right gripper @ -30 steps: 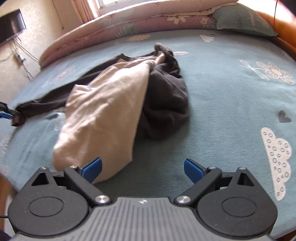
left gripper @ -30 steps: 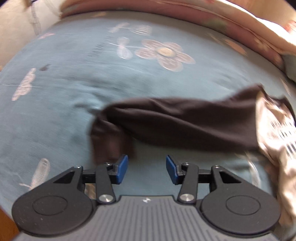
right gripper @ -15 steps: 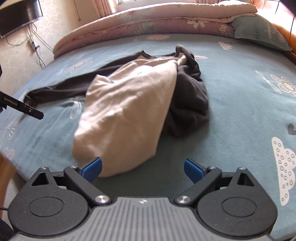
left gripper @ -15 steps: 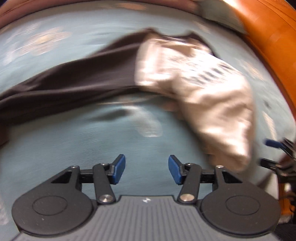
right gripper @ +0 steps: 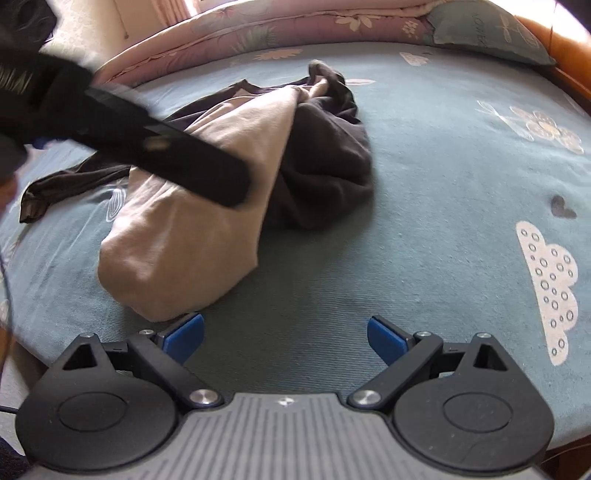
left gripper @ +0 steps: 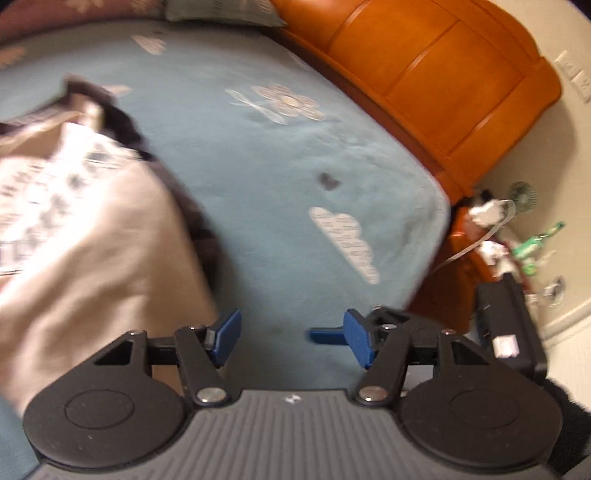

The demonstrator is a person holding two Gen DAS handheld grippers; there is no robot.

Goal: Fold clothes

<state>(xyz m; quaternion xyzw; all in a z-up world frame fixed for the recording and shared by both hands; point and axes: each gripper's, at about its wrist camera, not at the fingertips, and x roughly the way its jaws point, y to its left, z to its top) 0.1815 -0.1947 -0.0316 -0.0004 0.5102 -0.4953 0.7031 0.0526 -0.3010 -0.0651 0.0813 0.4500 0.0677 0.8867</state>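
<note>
Both grippers hang over a bed covered by a blue-green bedspread (right gripper: 424, 192) printed with pale flowers and clouds. From its own camera, the left gripper (left gripper: 291, 341) tilts downward toward the bed's near corner. Its blue-padded jaws are opening, and only bare bedspread shows in the gap between them. Its left pad sits right at the hem of a beige garment (left gripper: 92, 266), though the blurred picture does not show whether they touch. Past its right finger, the tip of the right gripper (left gripper: 354, 338) shows low and close, with a blue pad pointing across the frame.

In the right wrist view, the right gripper (right gripper: 284, 334) also angles down at the bedspread. Its jaws are spread wide with nothing between them. Its left pad lies just beside the nearest rounded end of the beige garment (right gripper: 192, 236), while its right pad hangs over bare fabric. A long, dark, blurred bar, part of the left gripper (right gripper: 166, 155), cuts diagonally across the upper left of this view in front of the clothes.

The clothes lie unfolded in a heap on the middle of the bed. The beige garment is draped across a black garment (right gripper: 325, 158), which bunches up on the right and trails a long, thin sleeve out to the left. A rolled pink quilt (right gripper: 258, 29) and a teal pillow (right gripper: 480, 33) lie along the far edge. An orange wooden headboard (left gripper: 443, 85) stands at the bed's right side.
</note>
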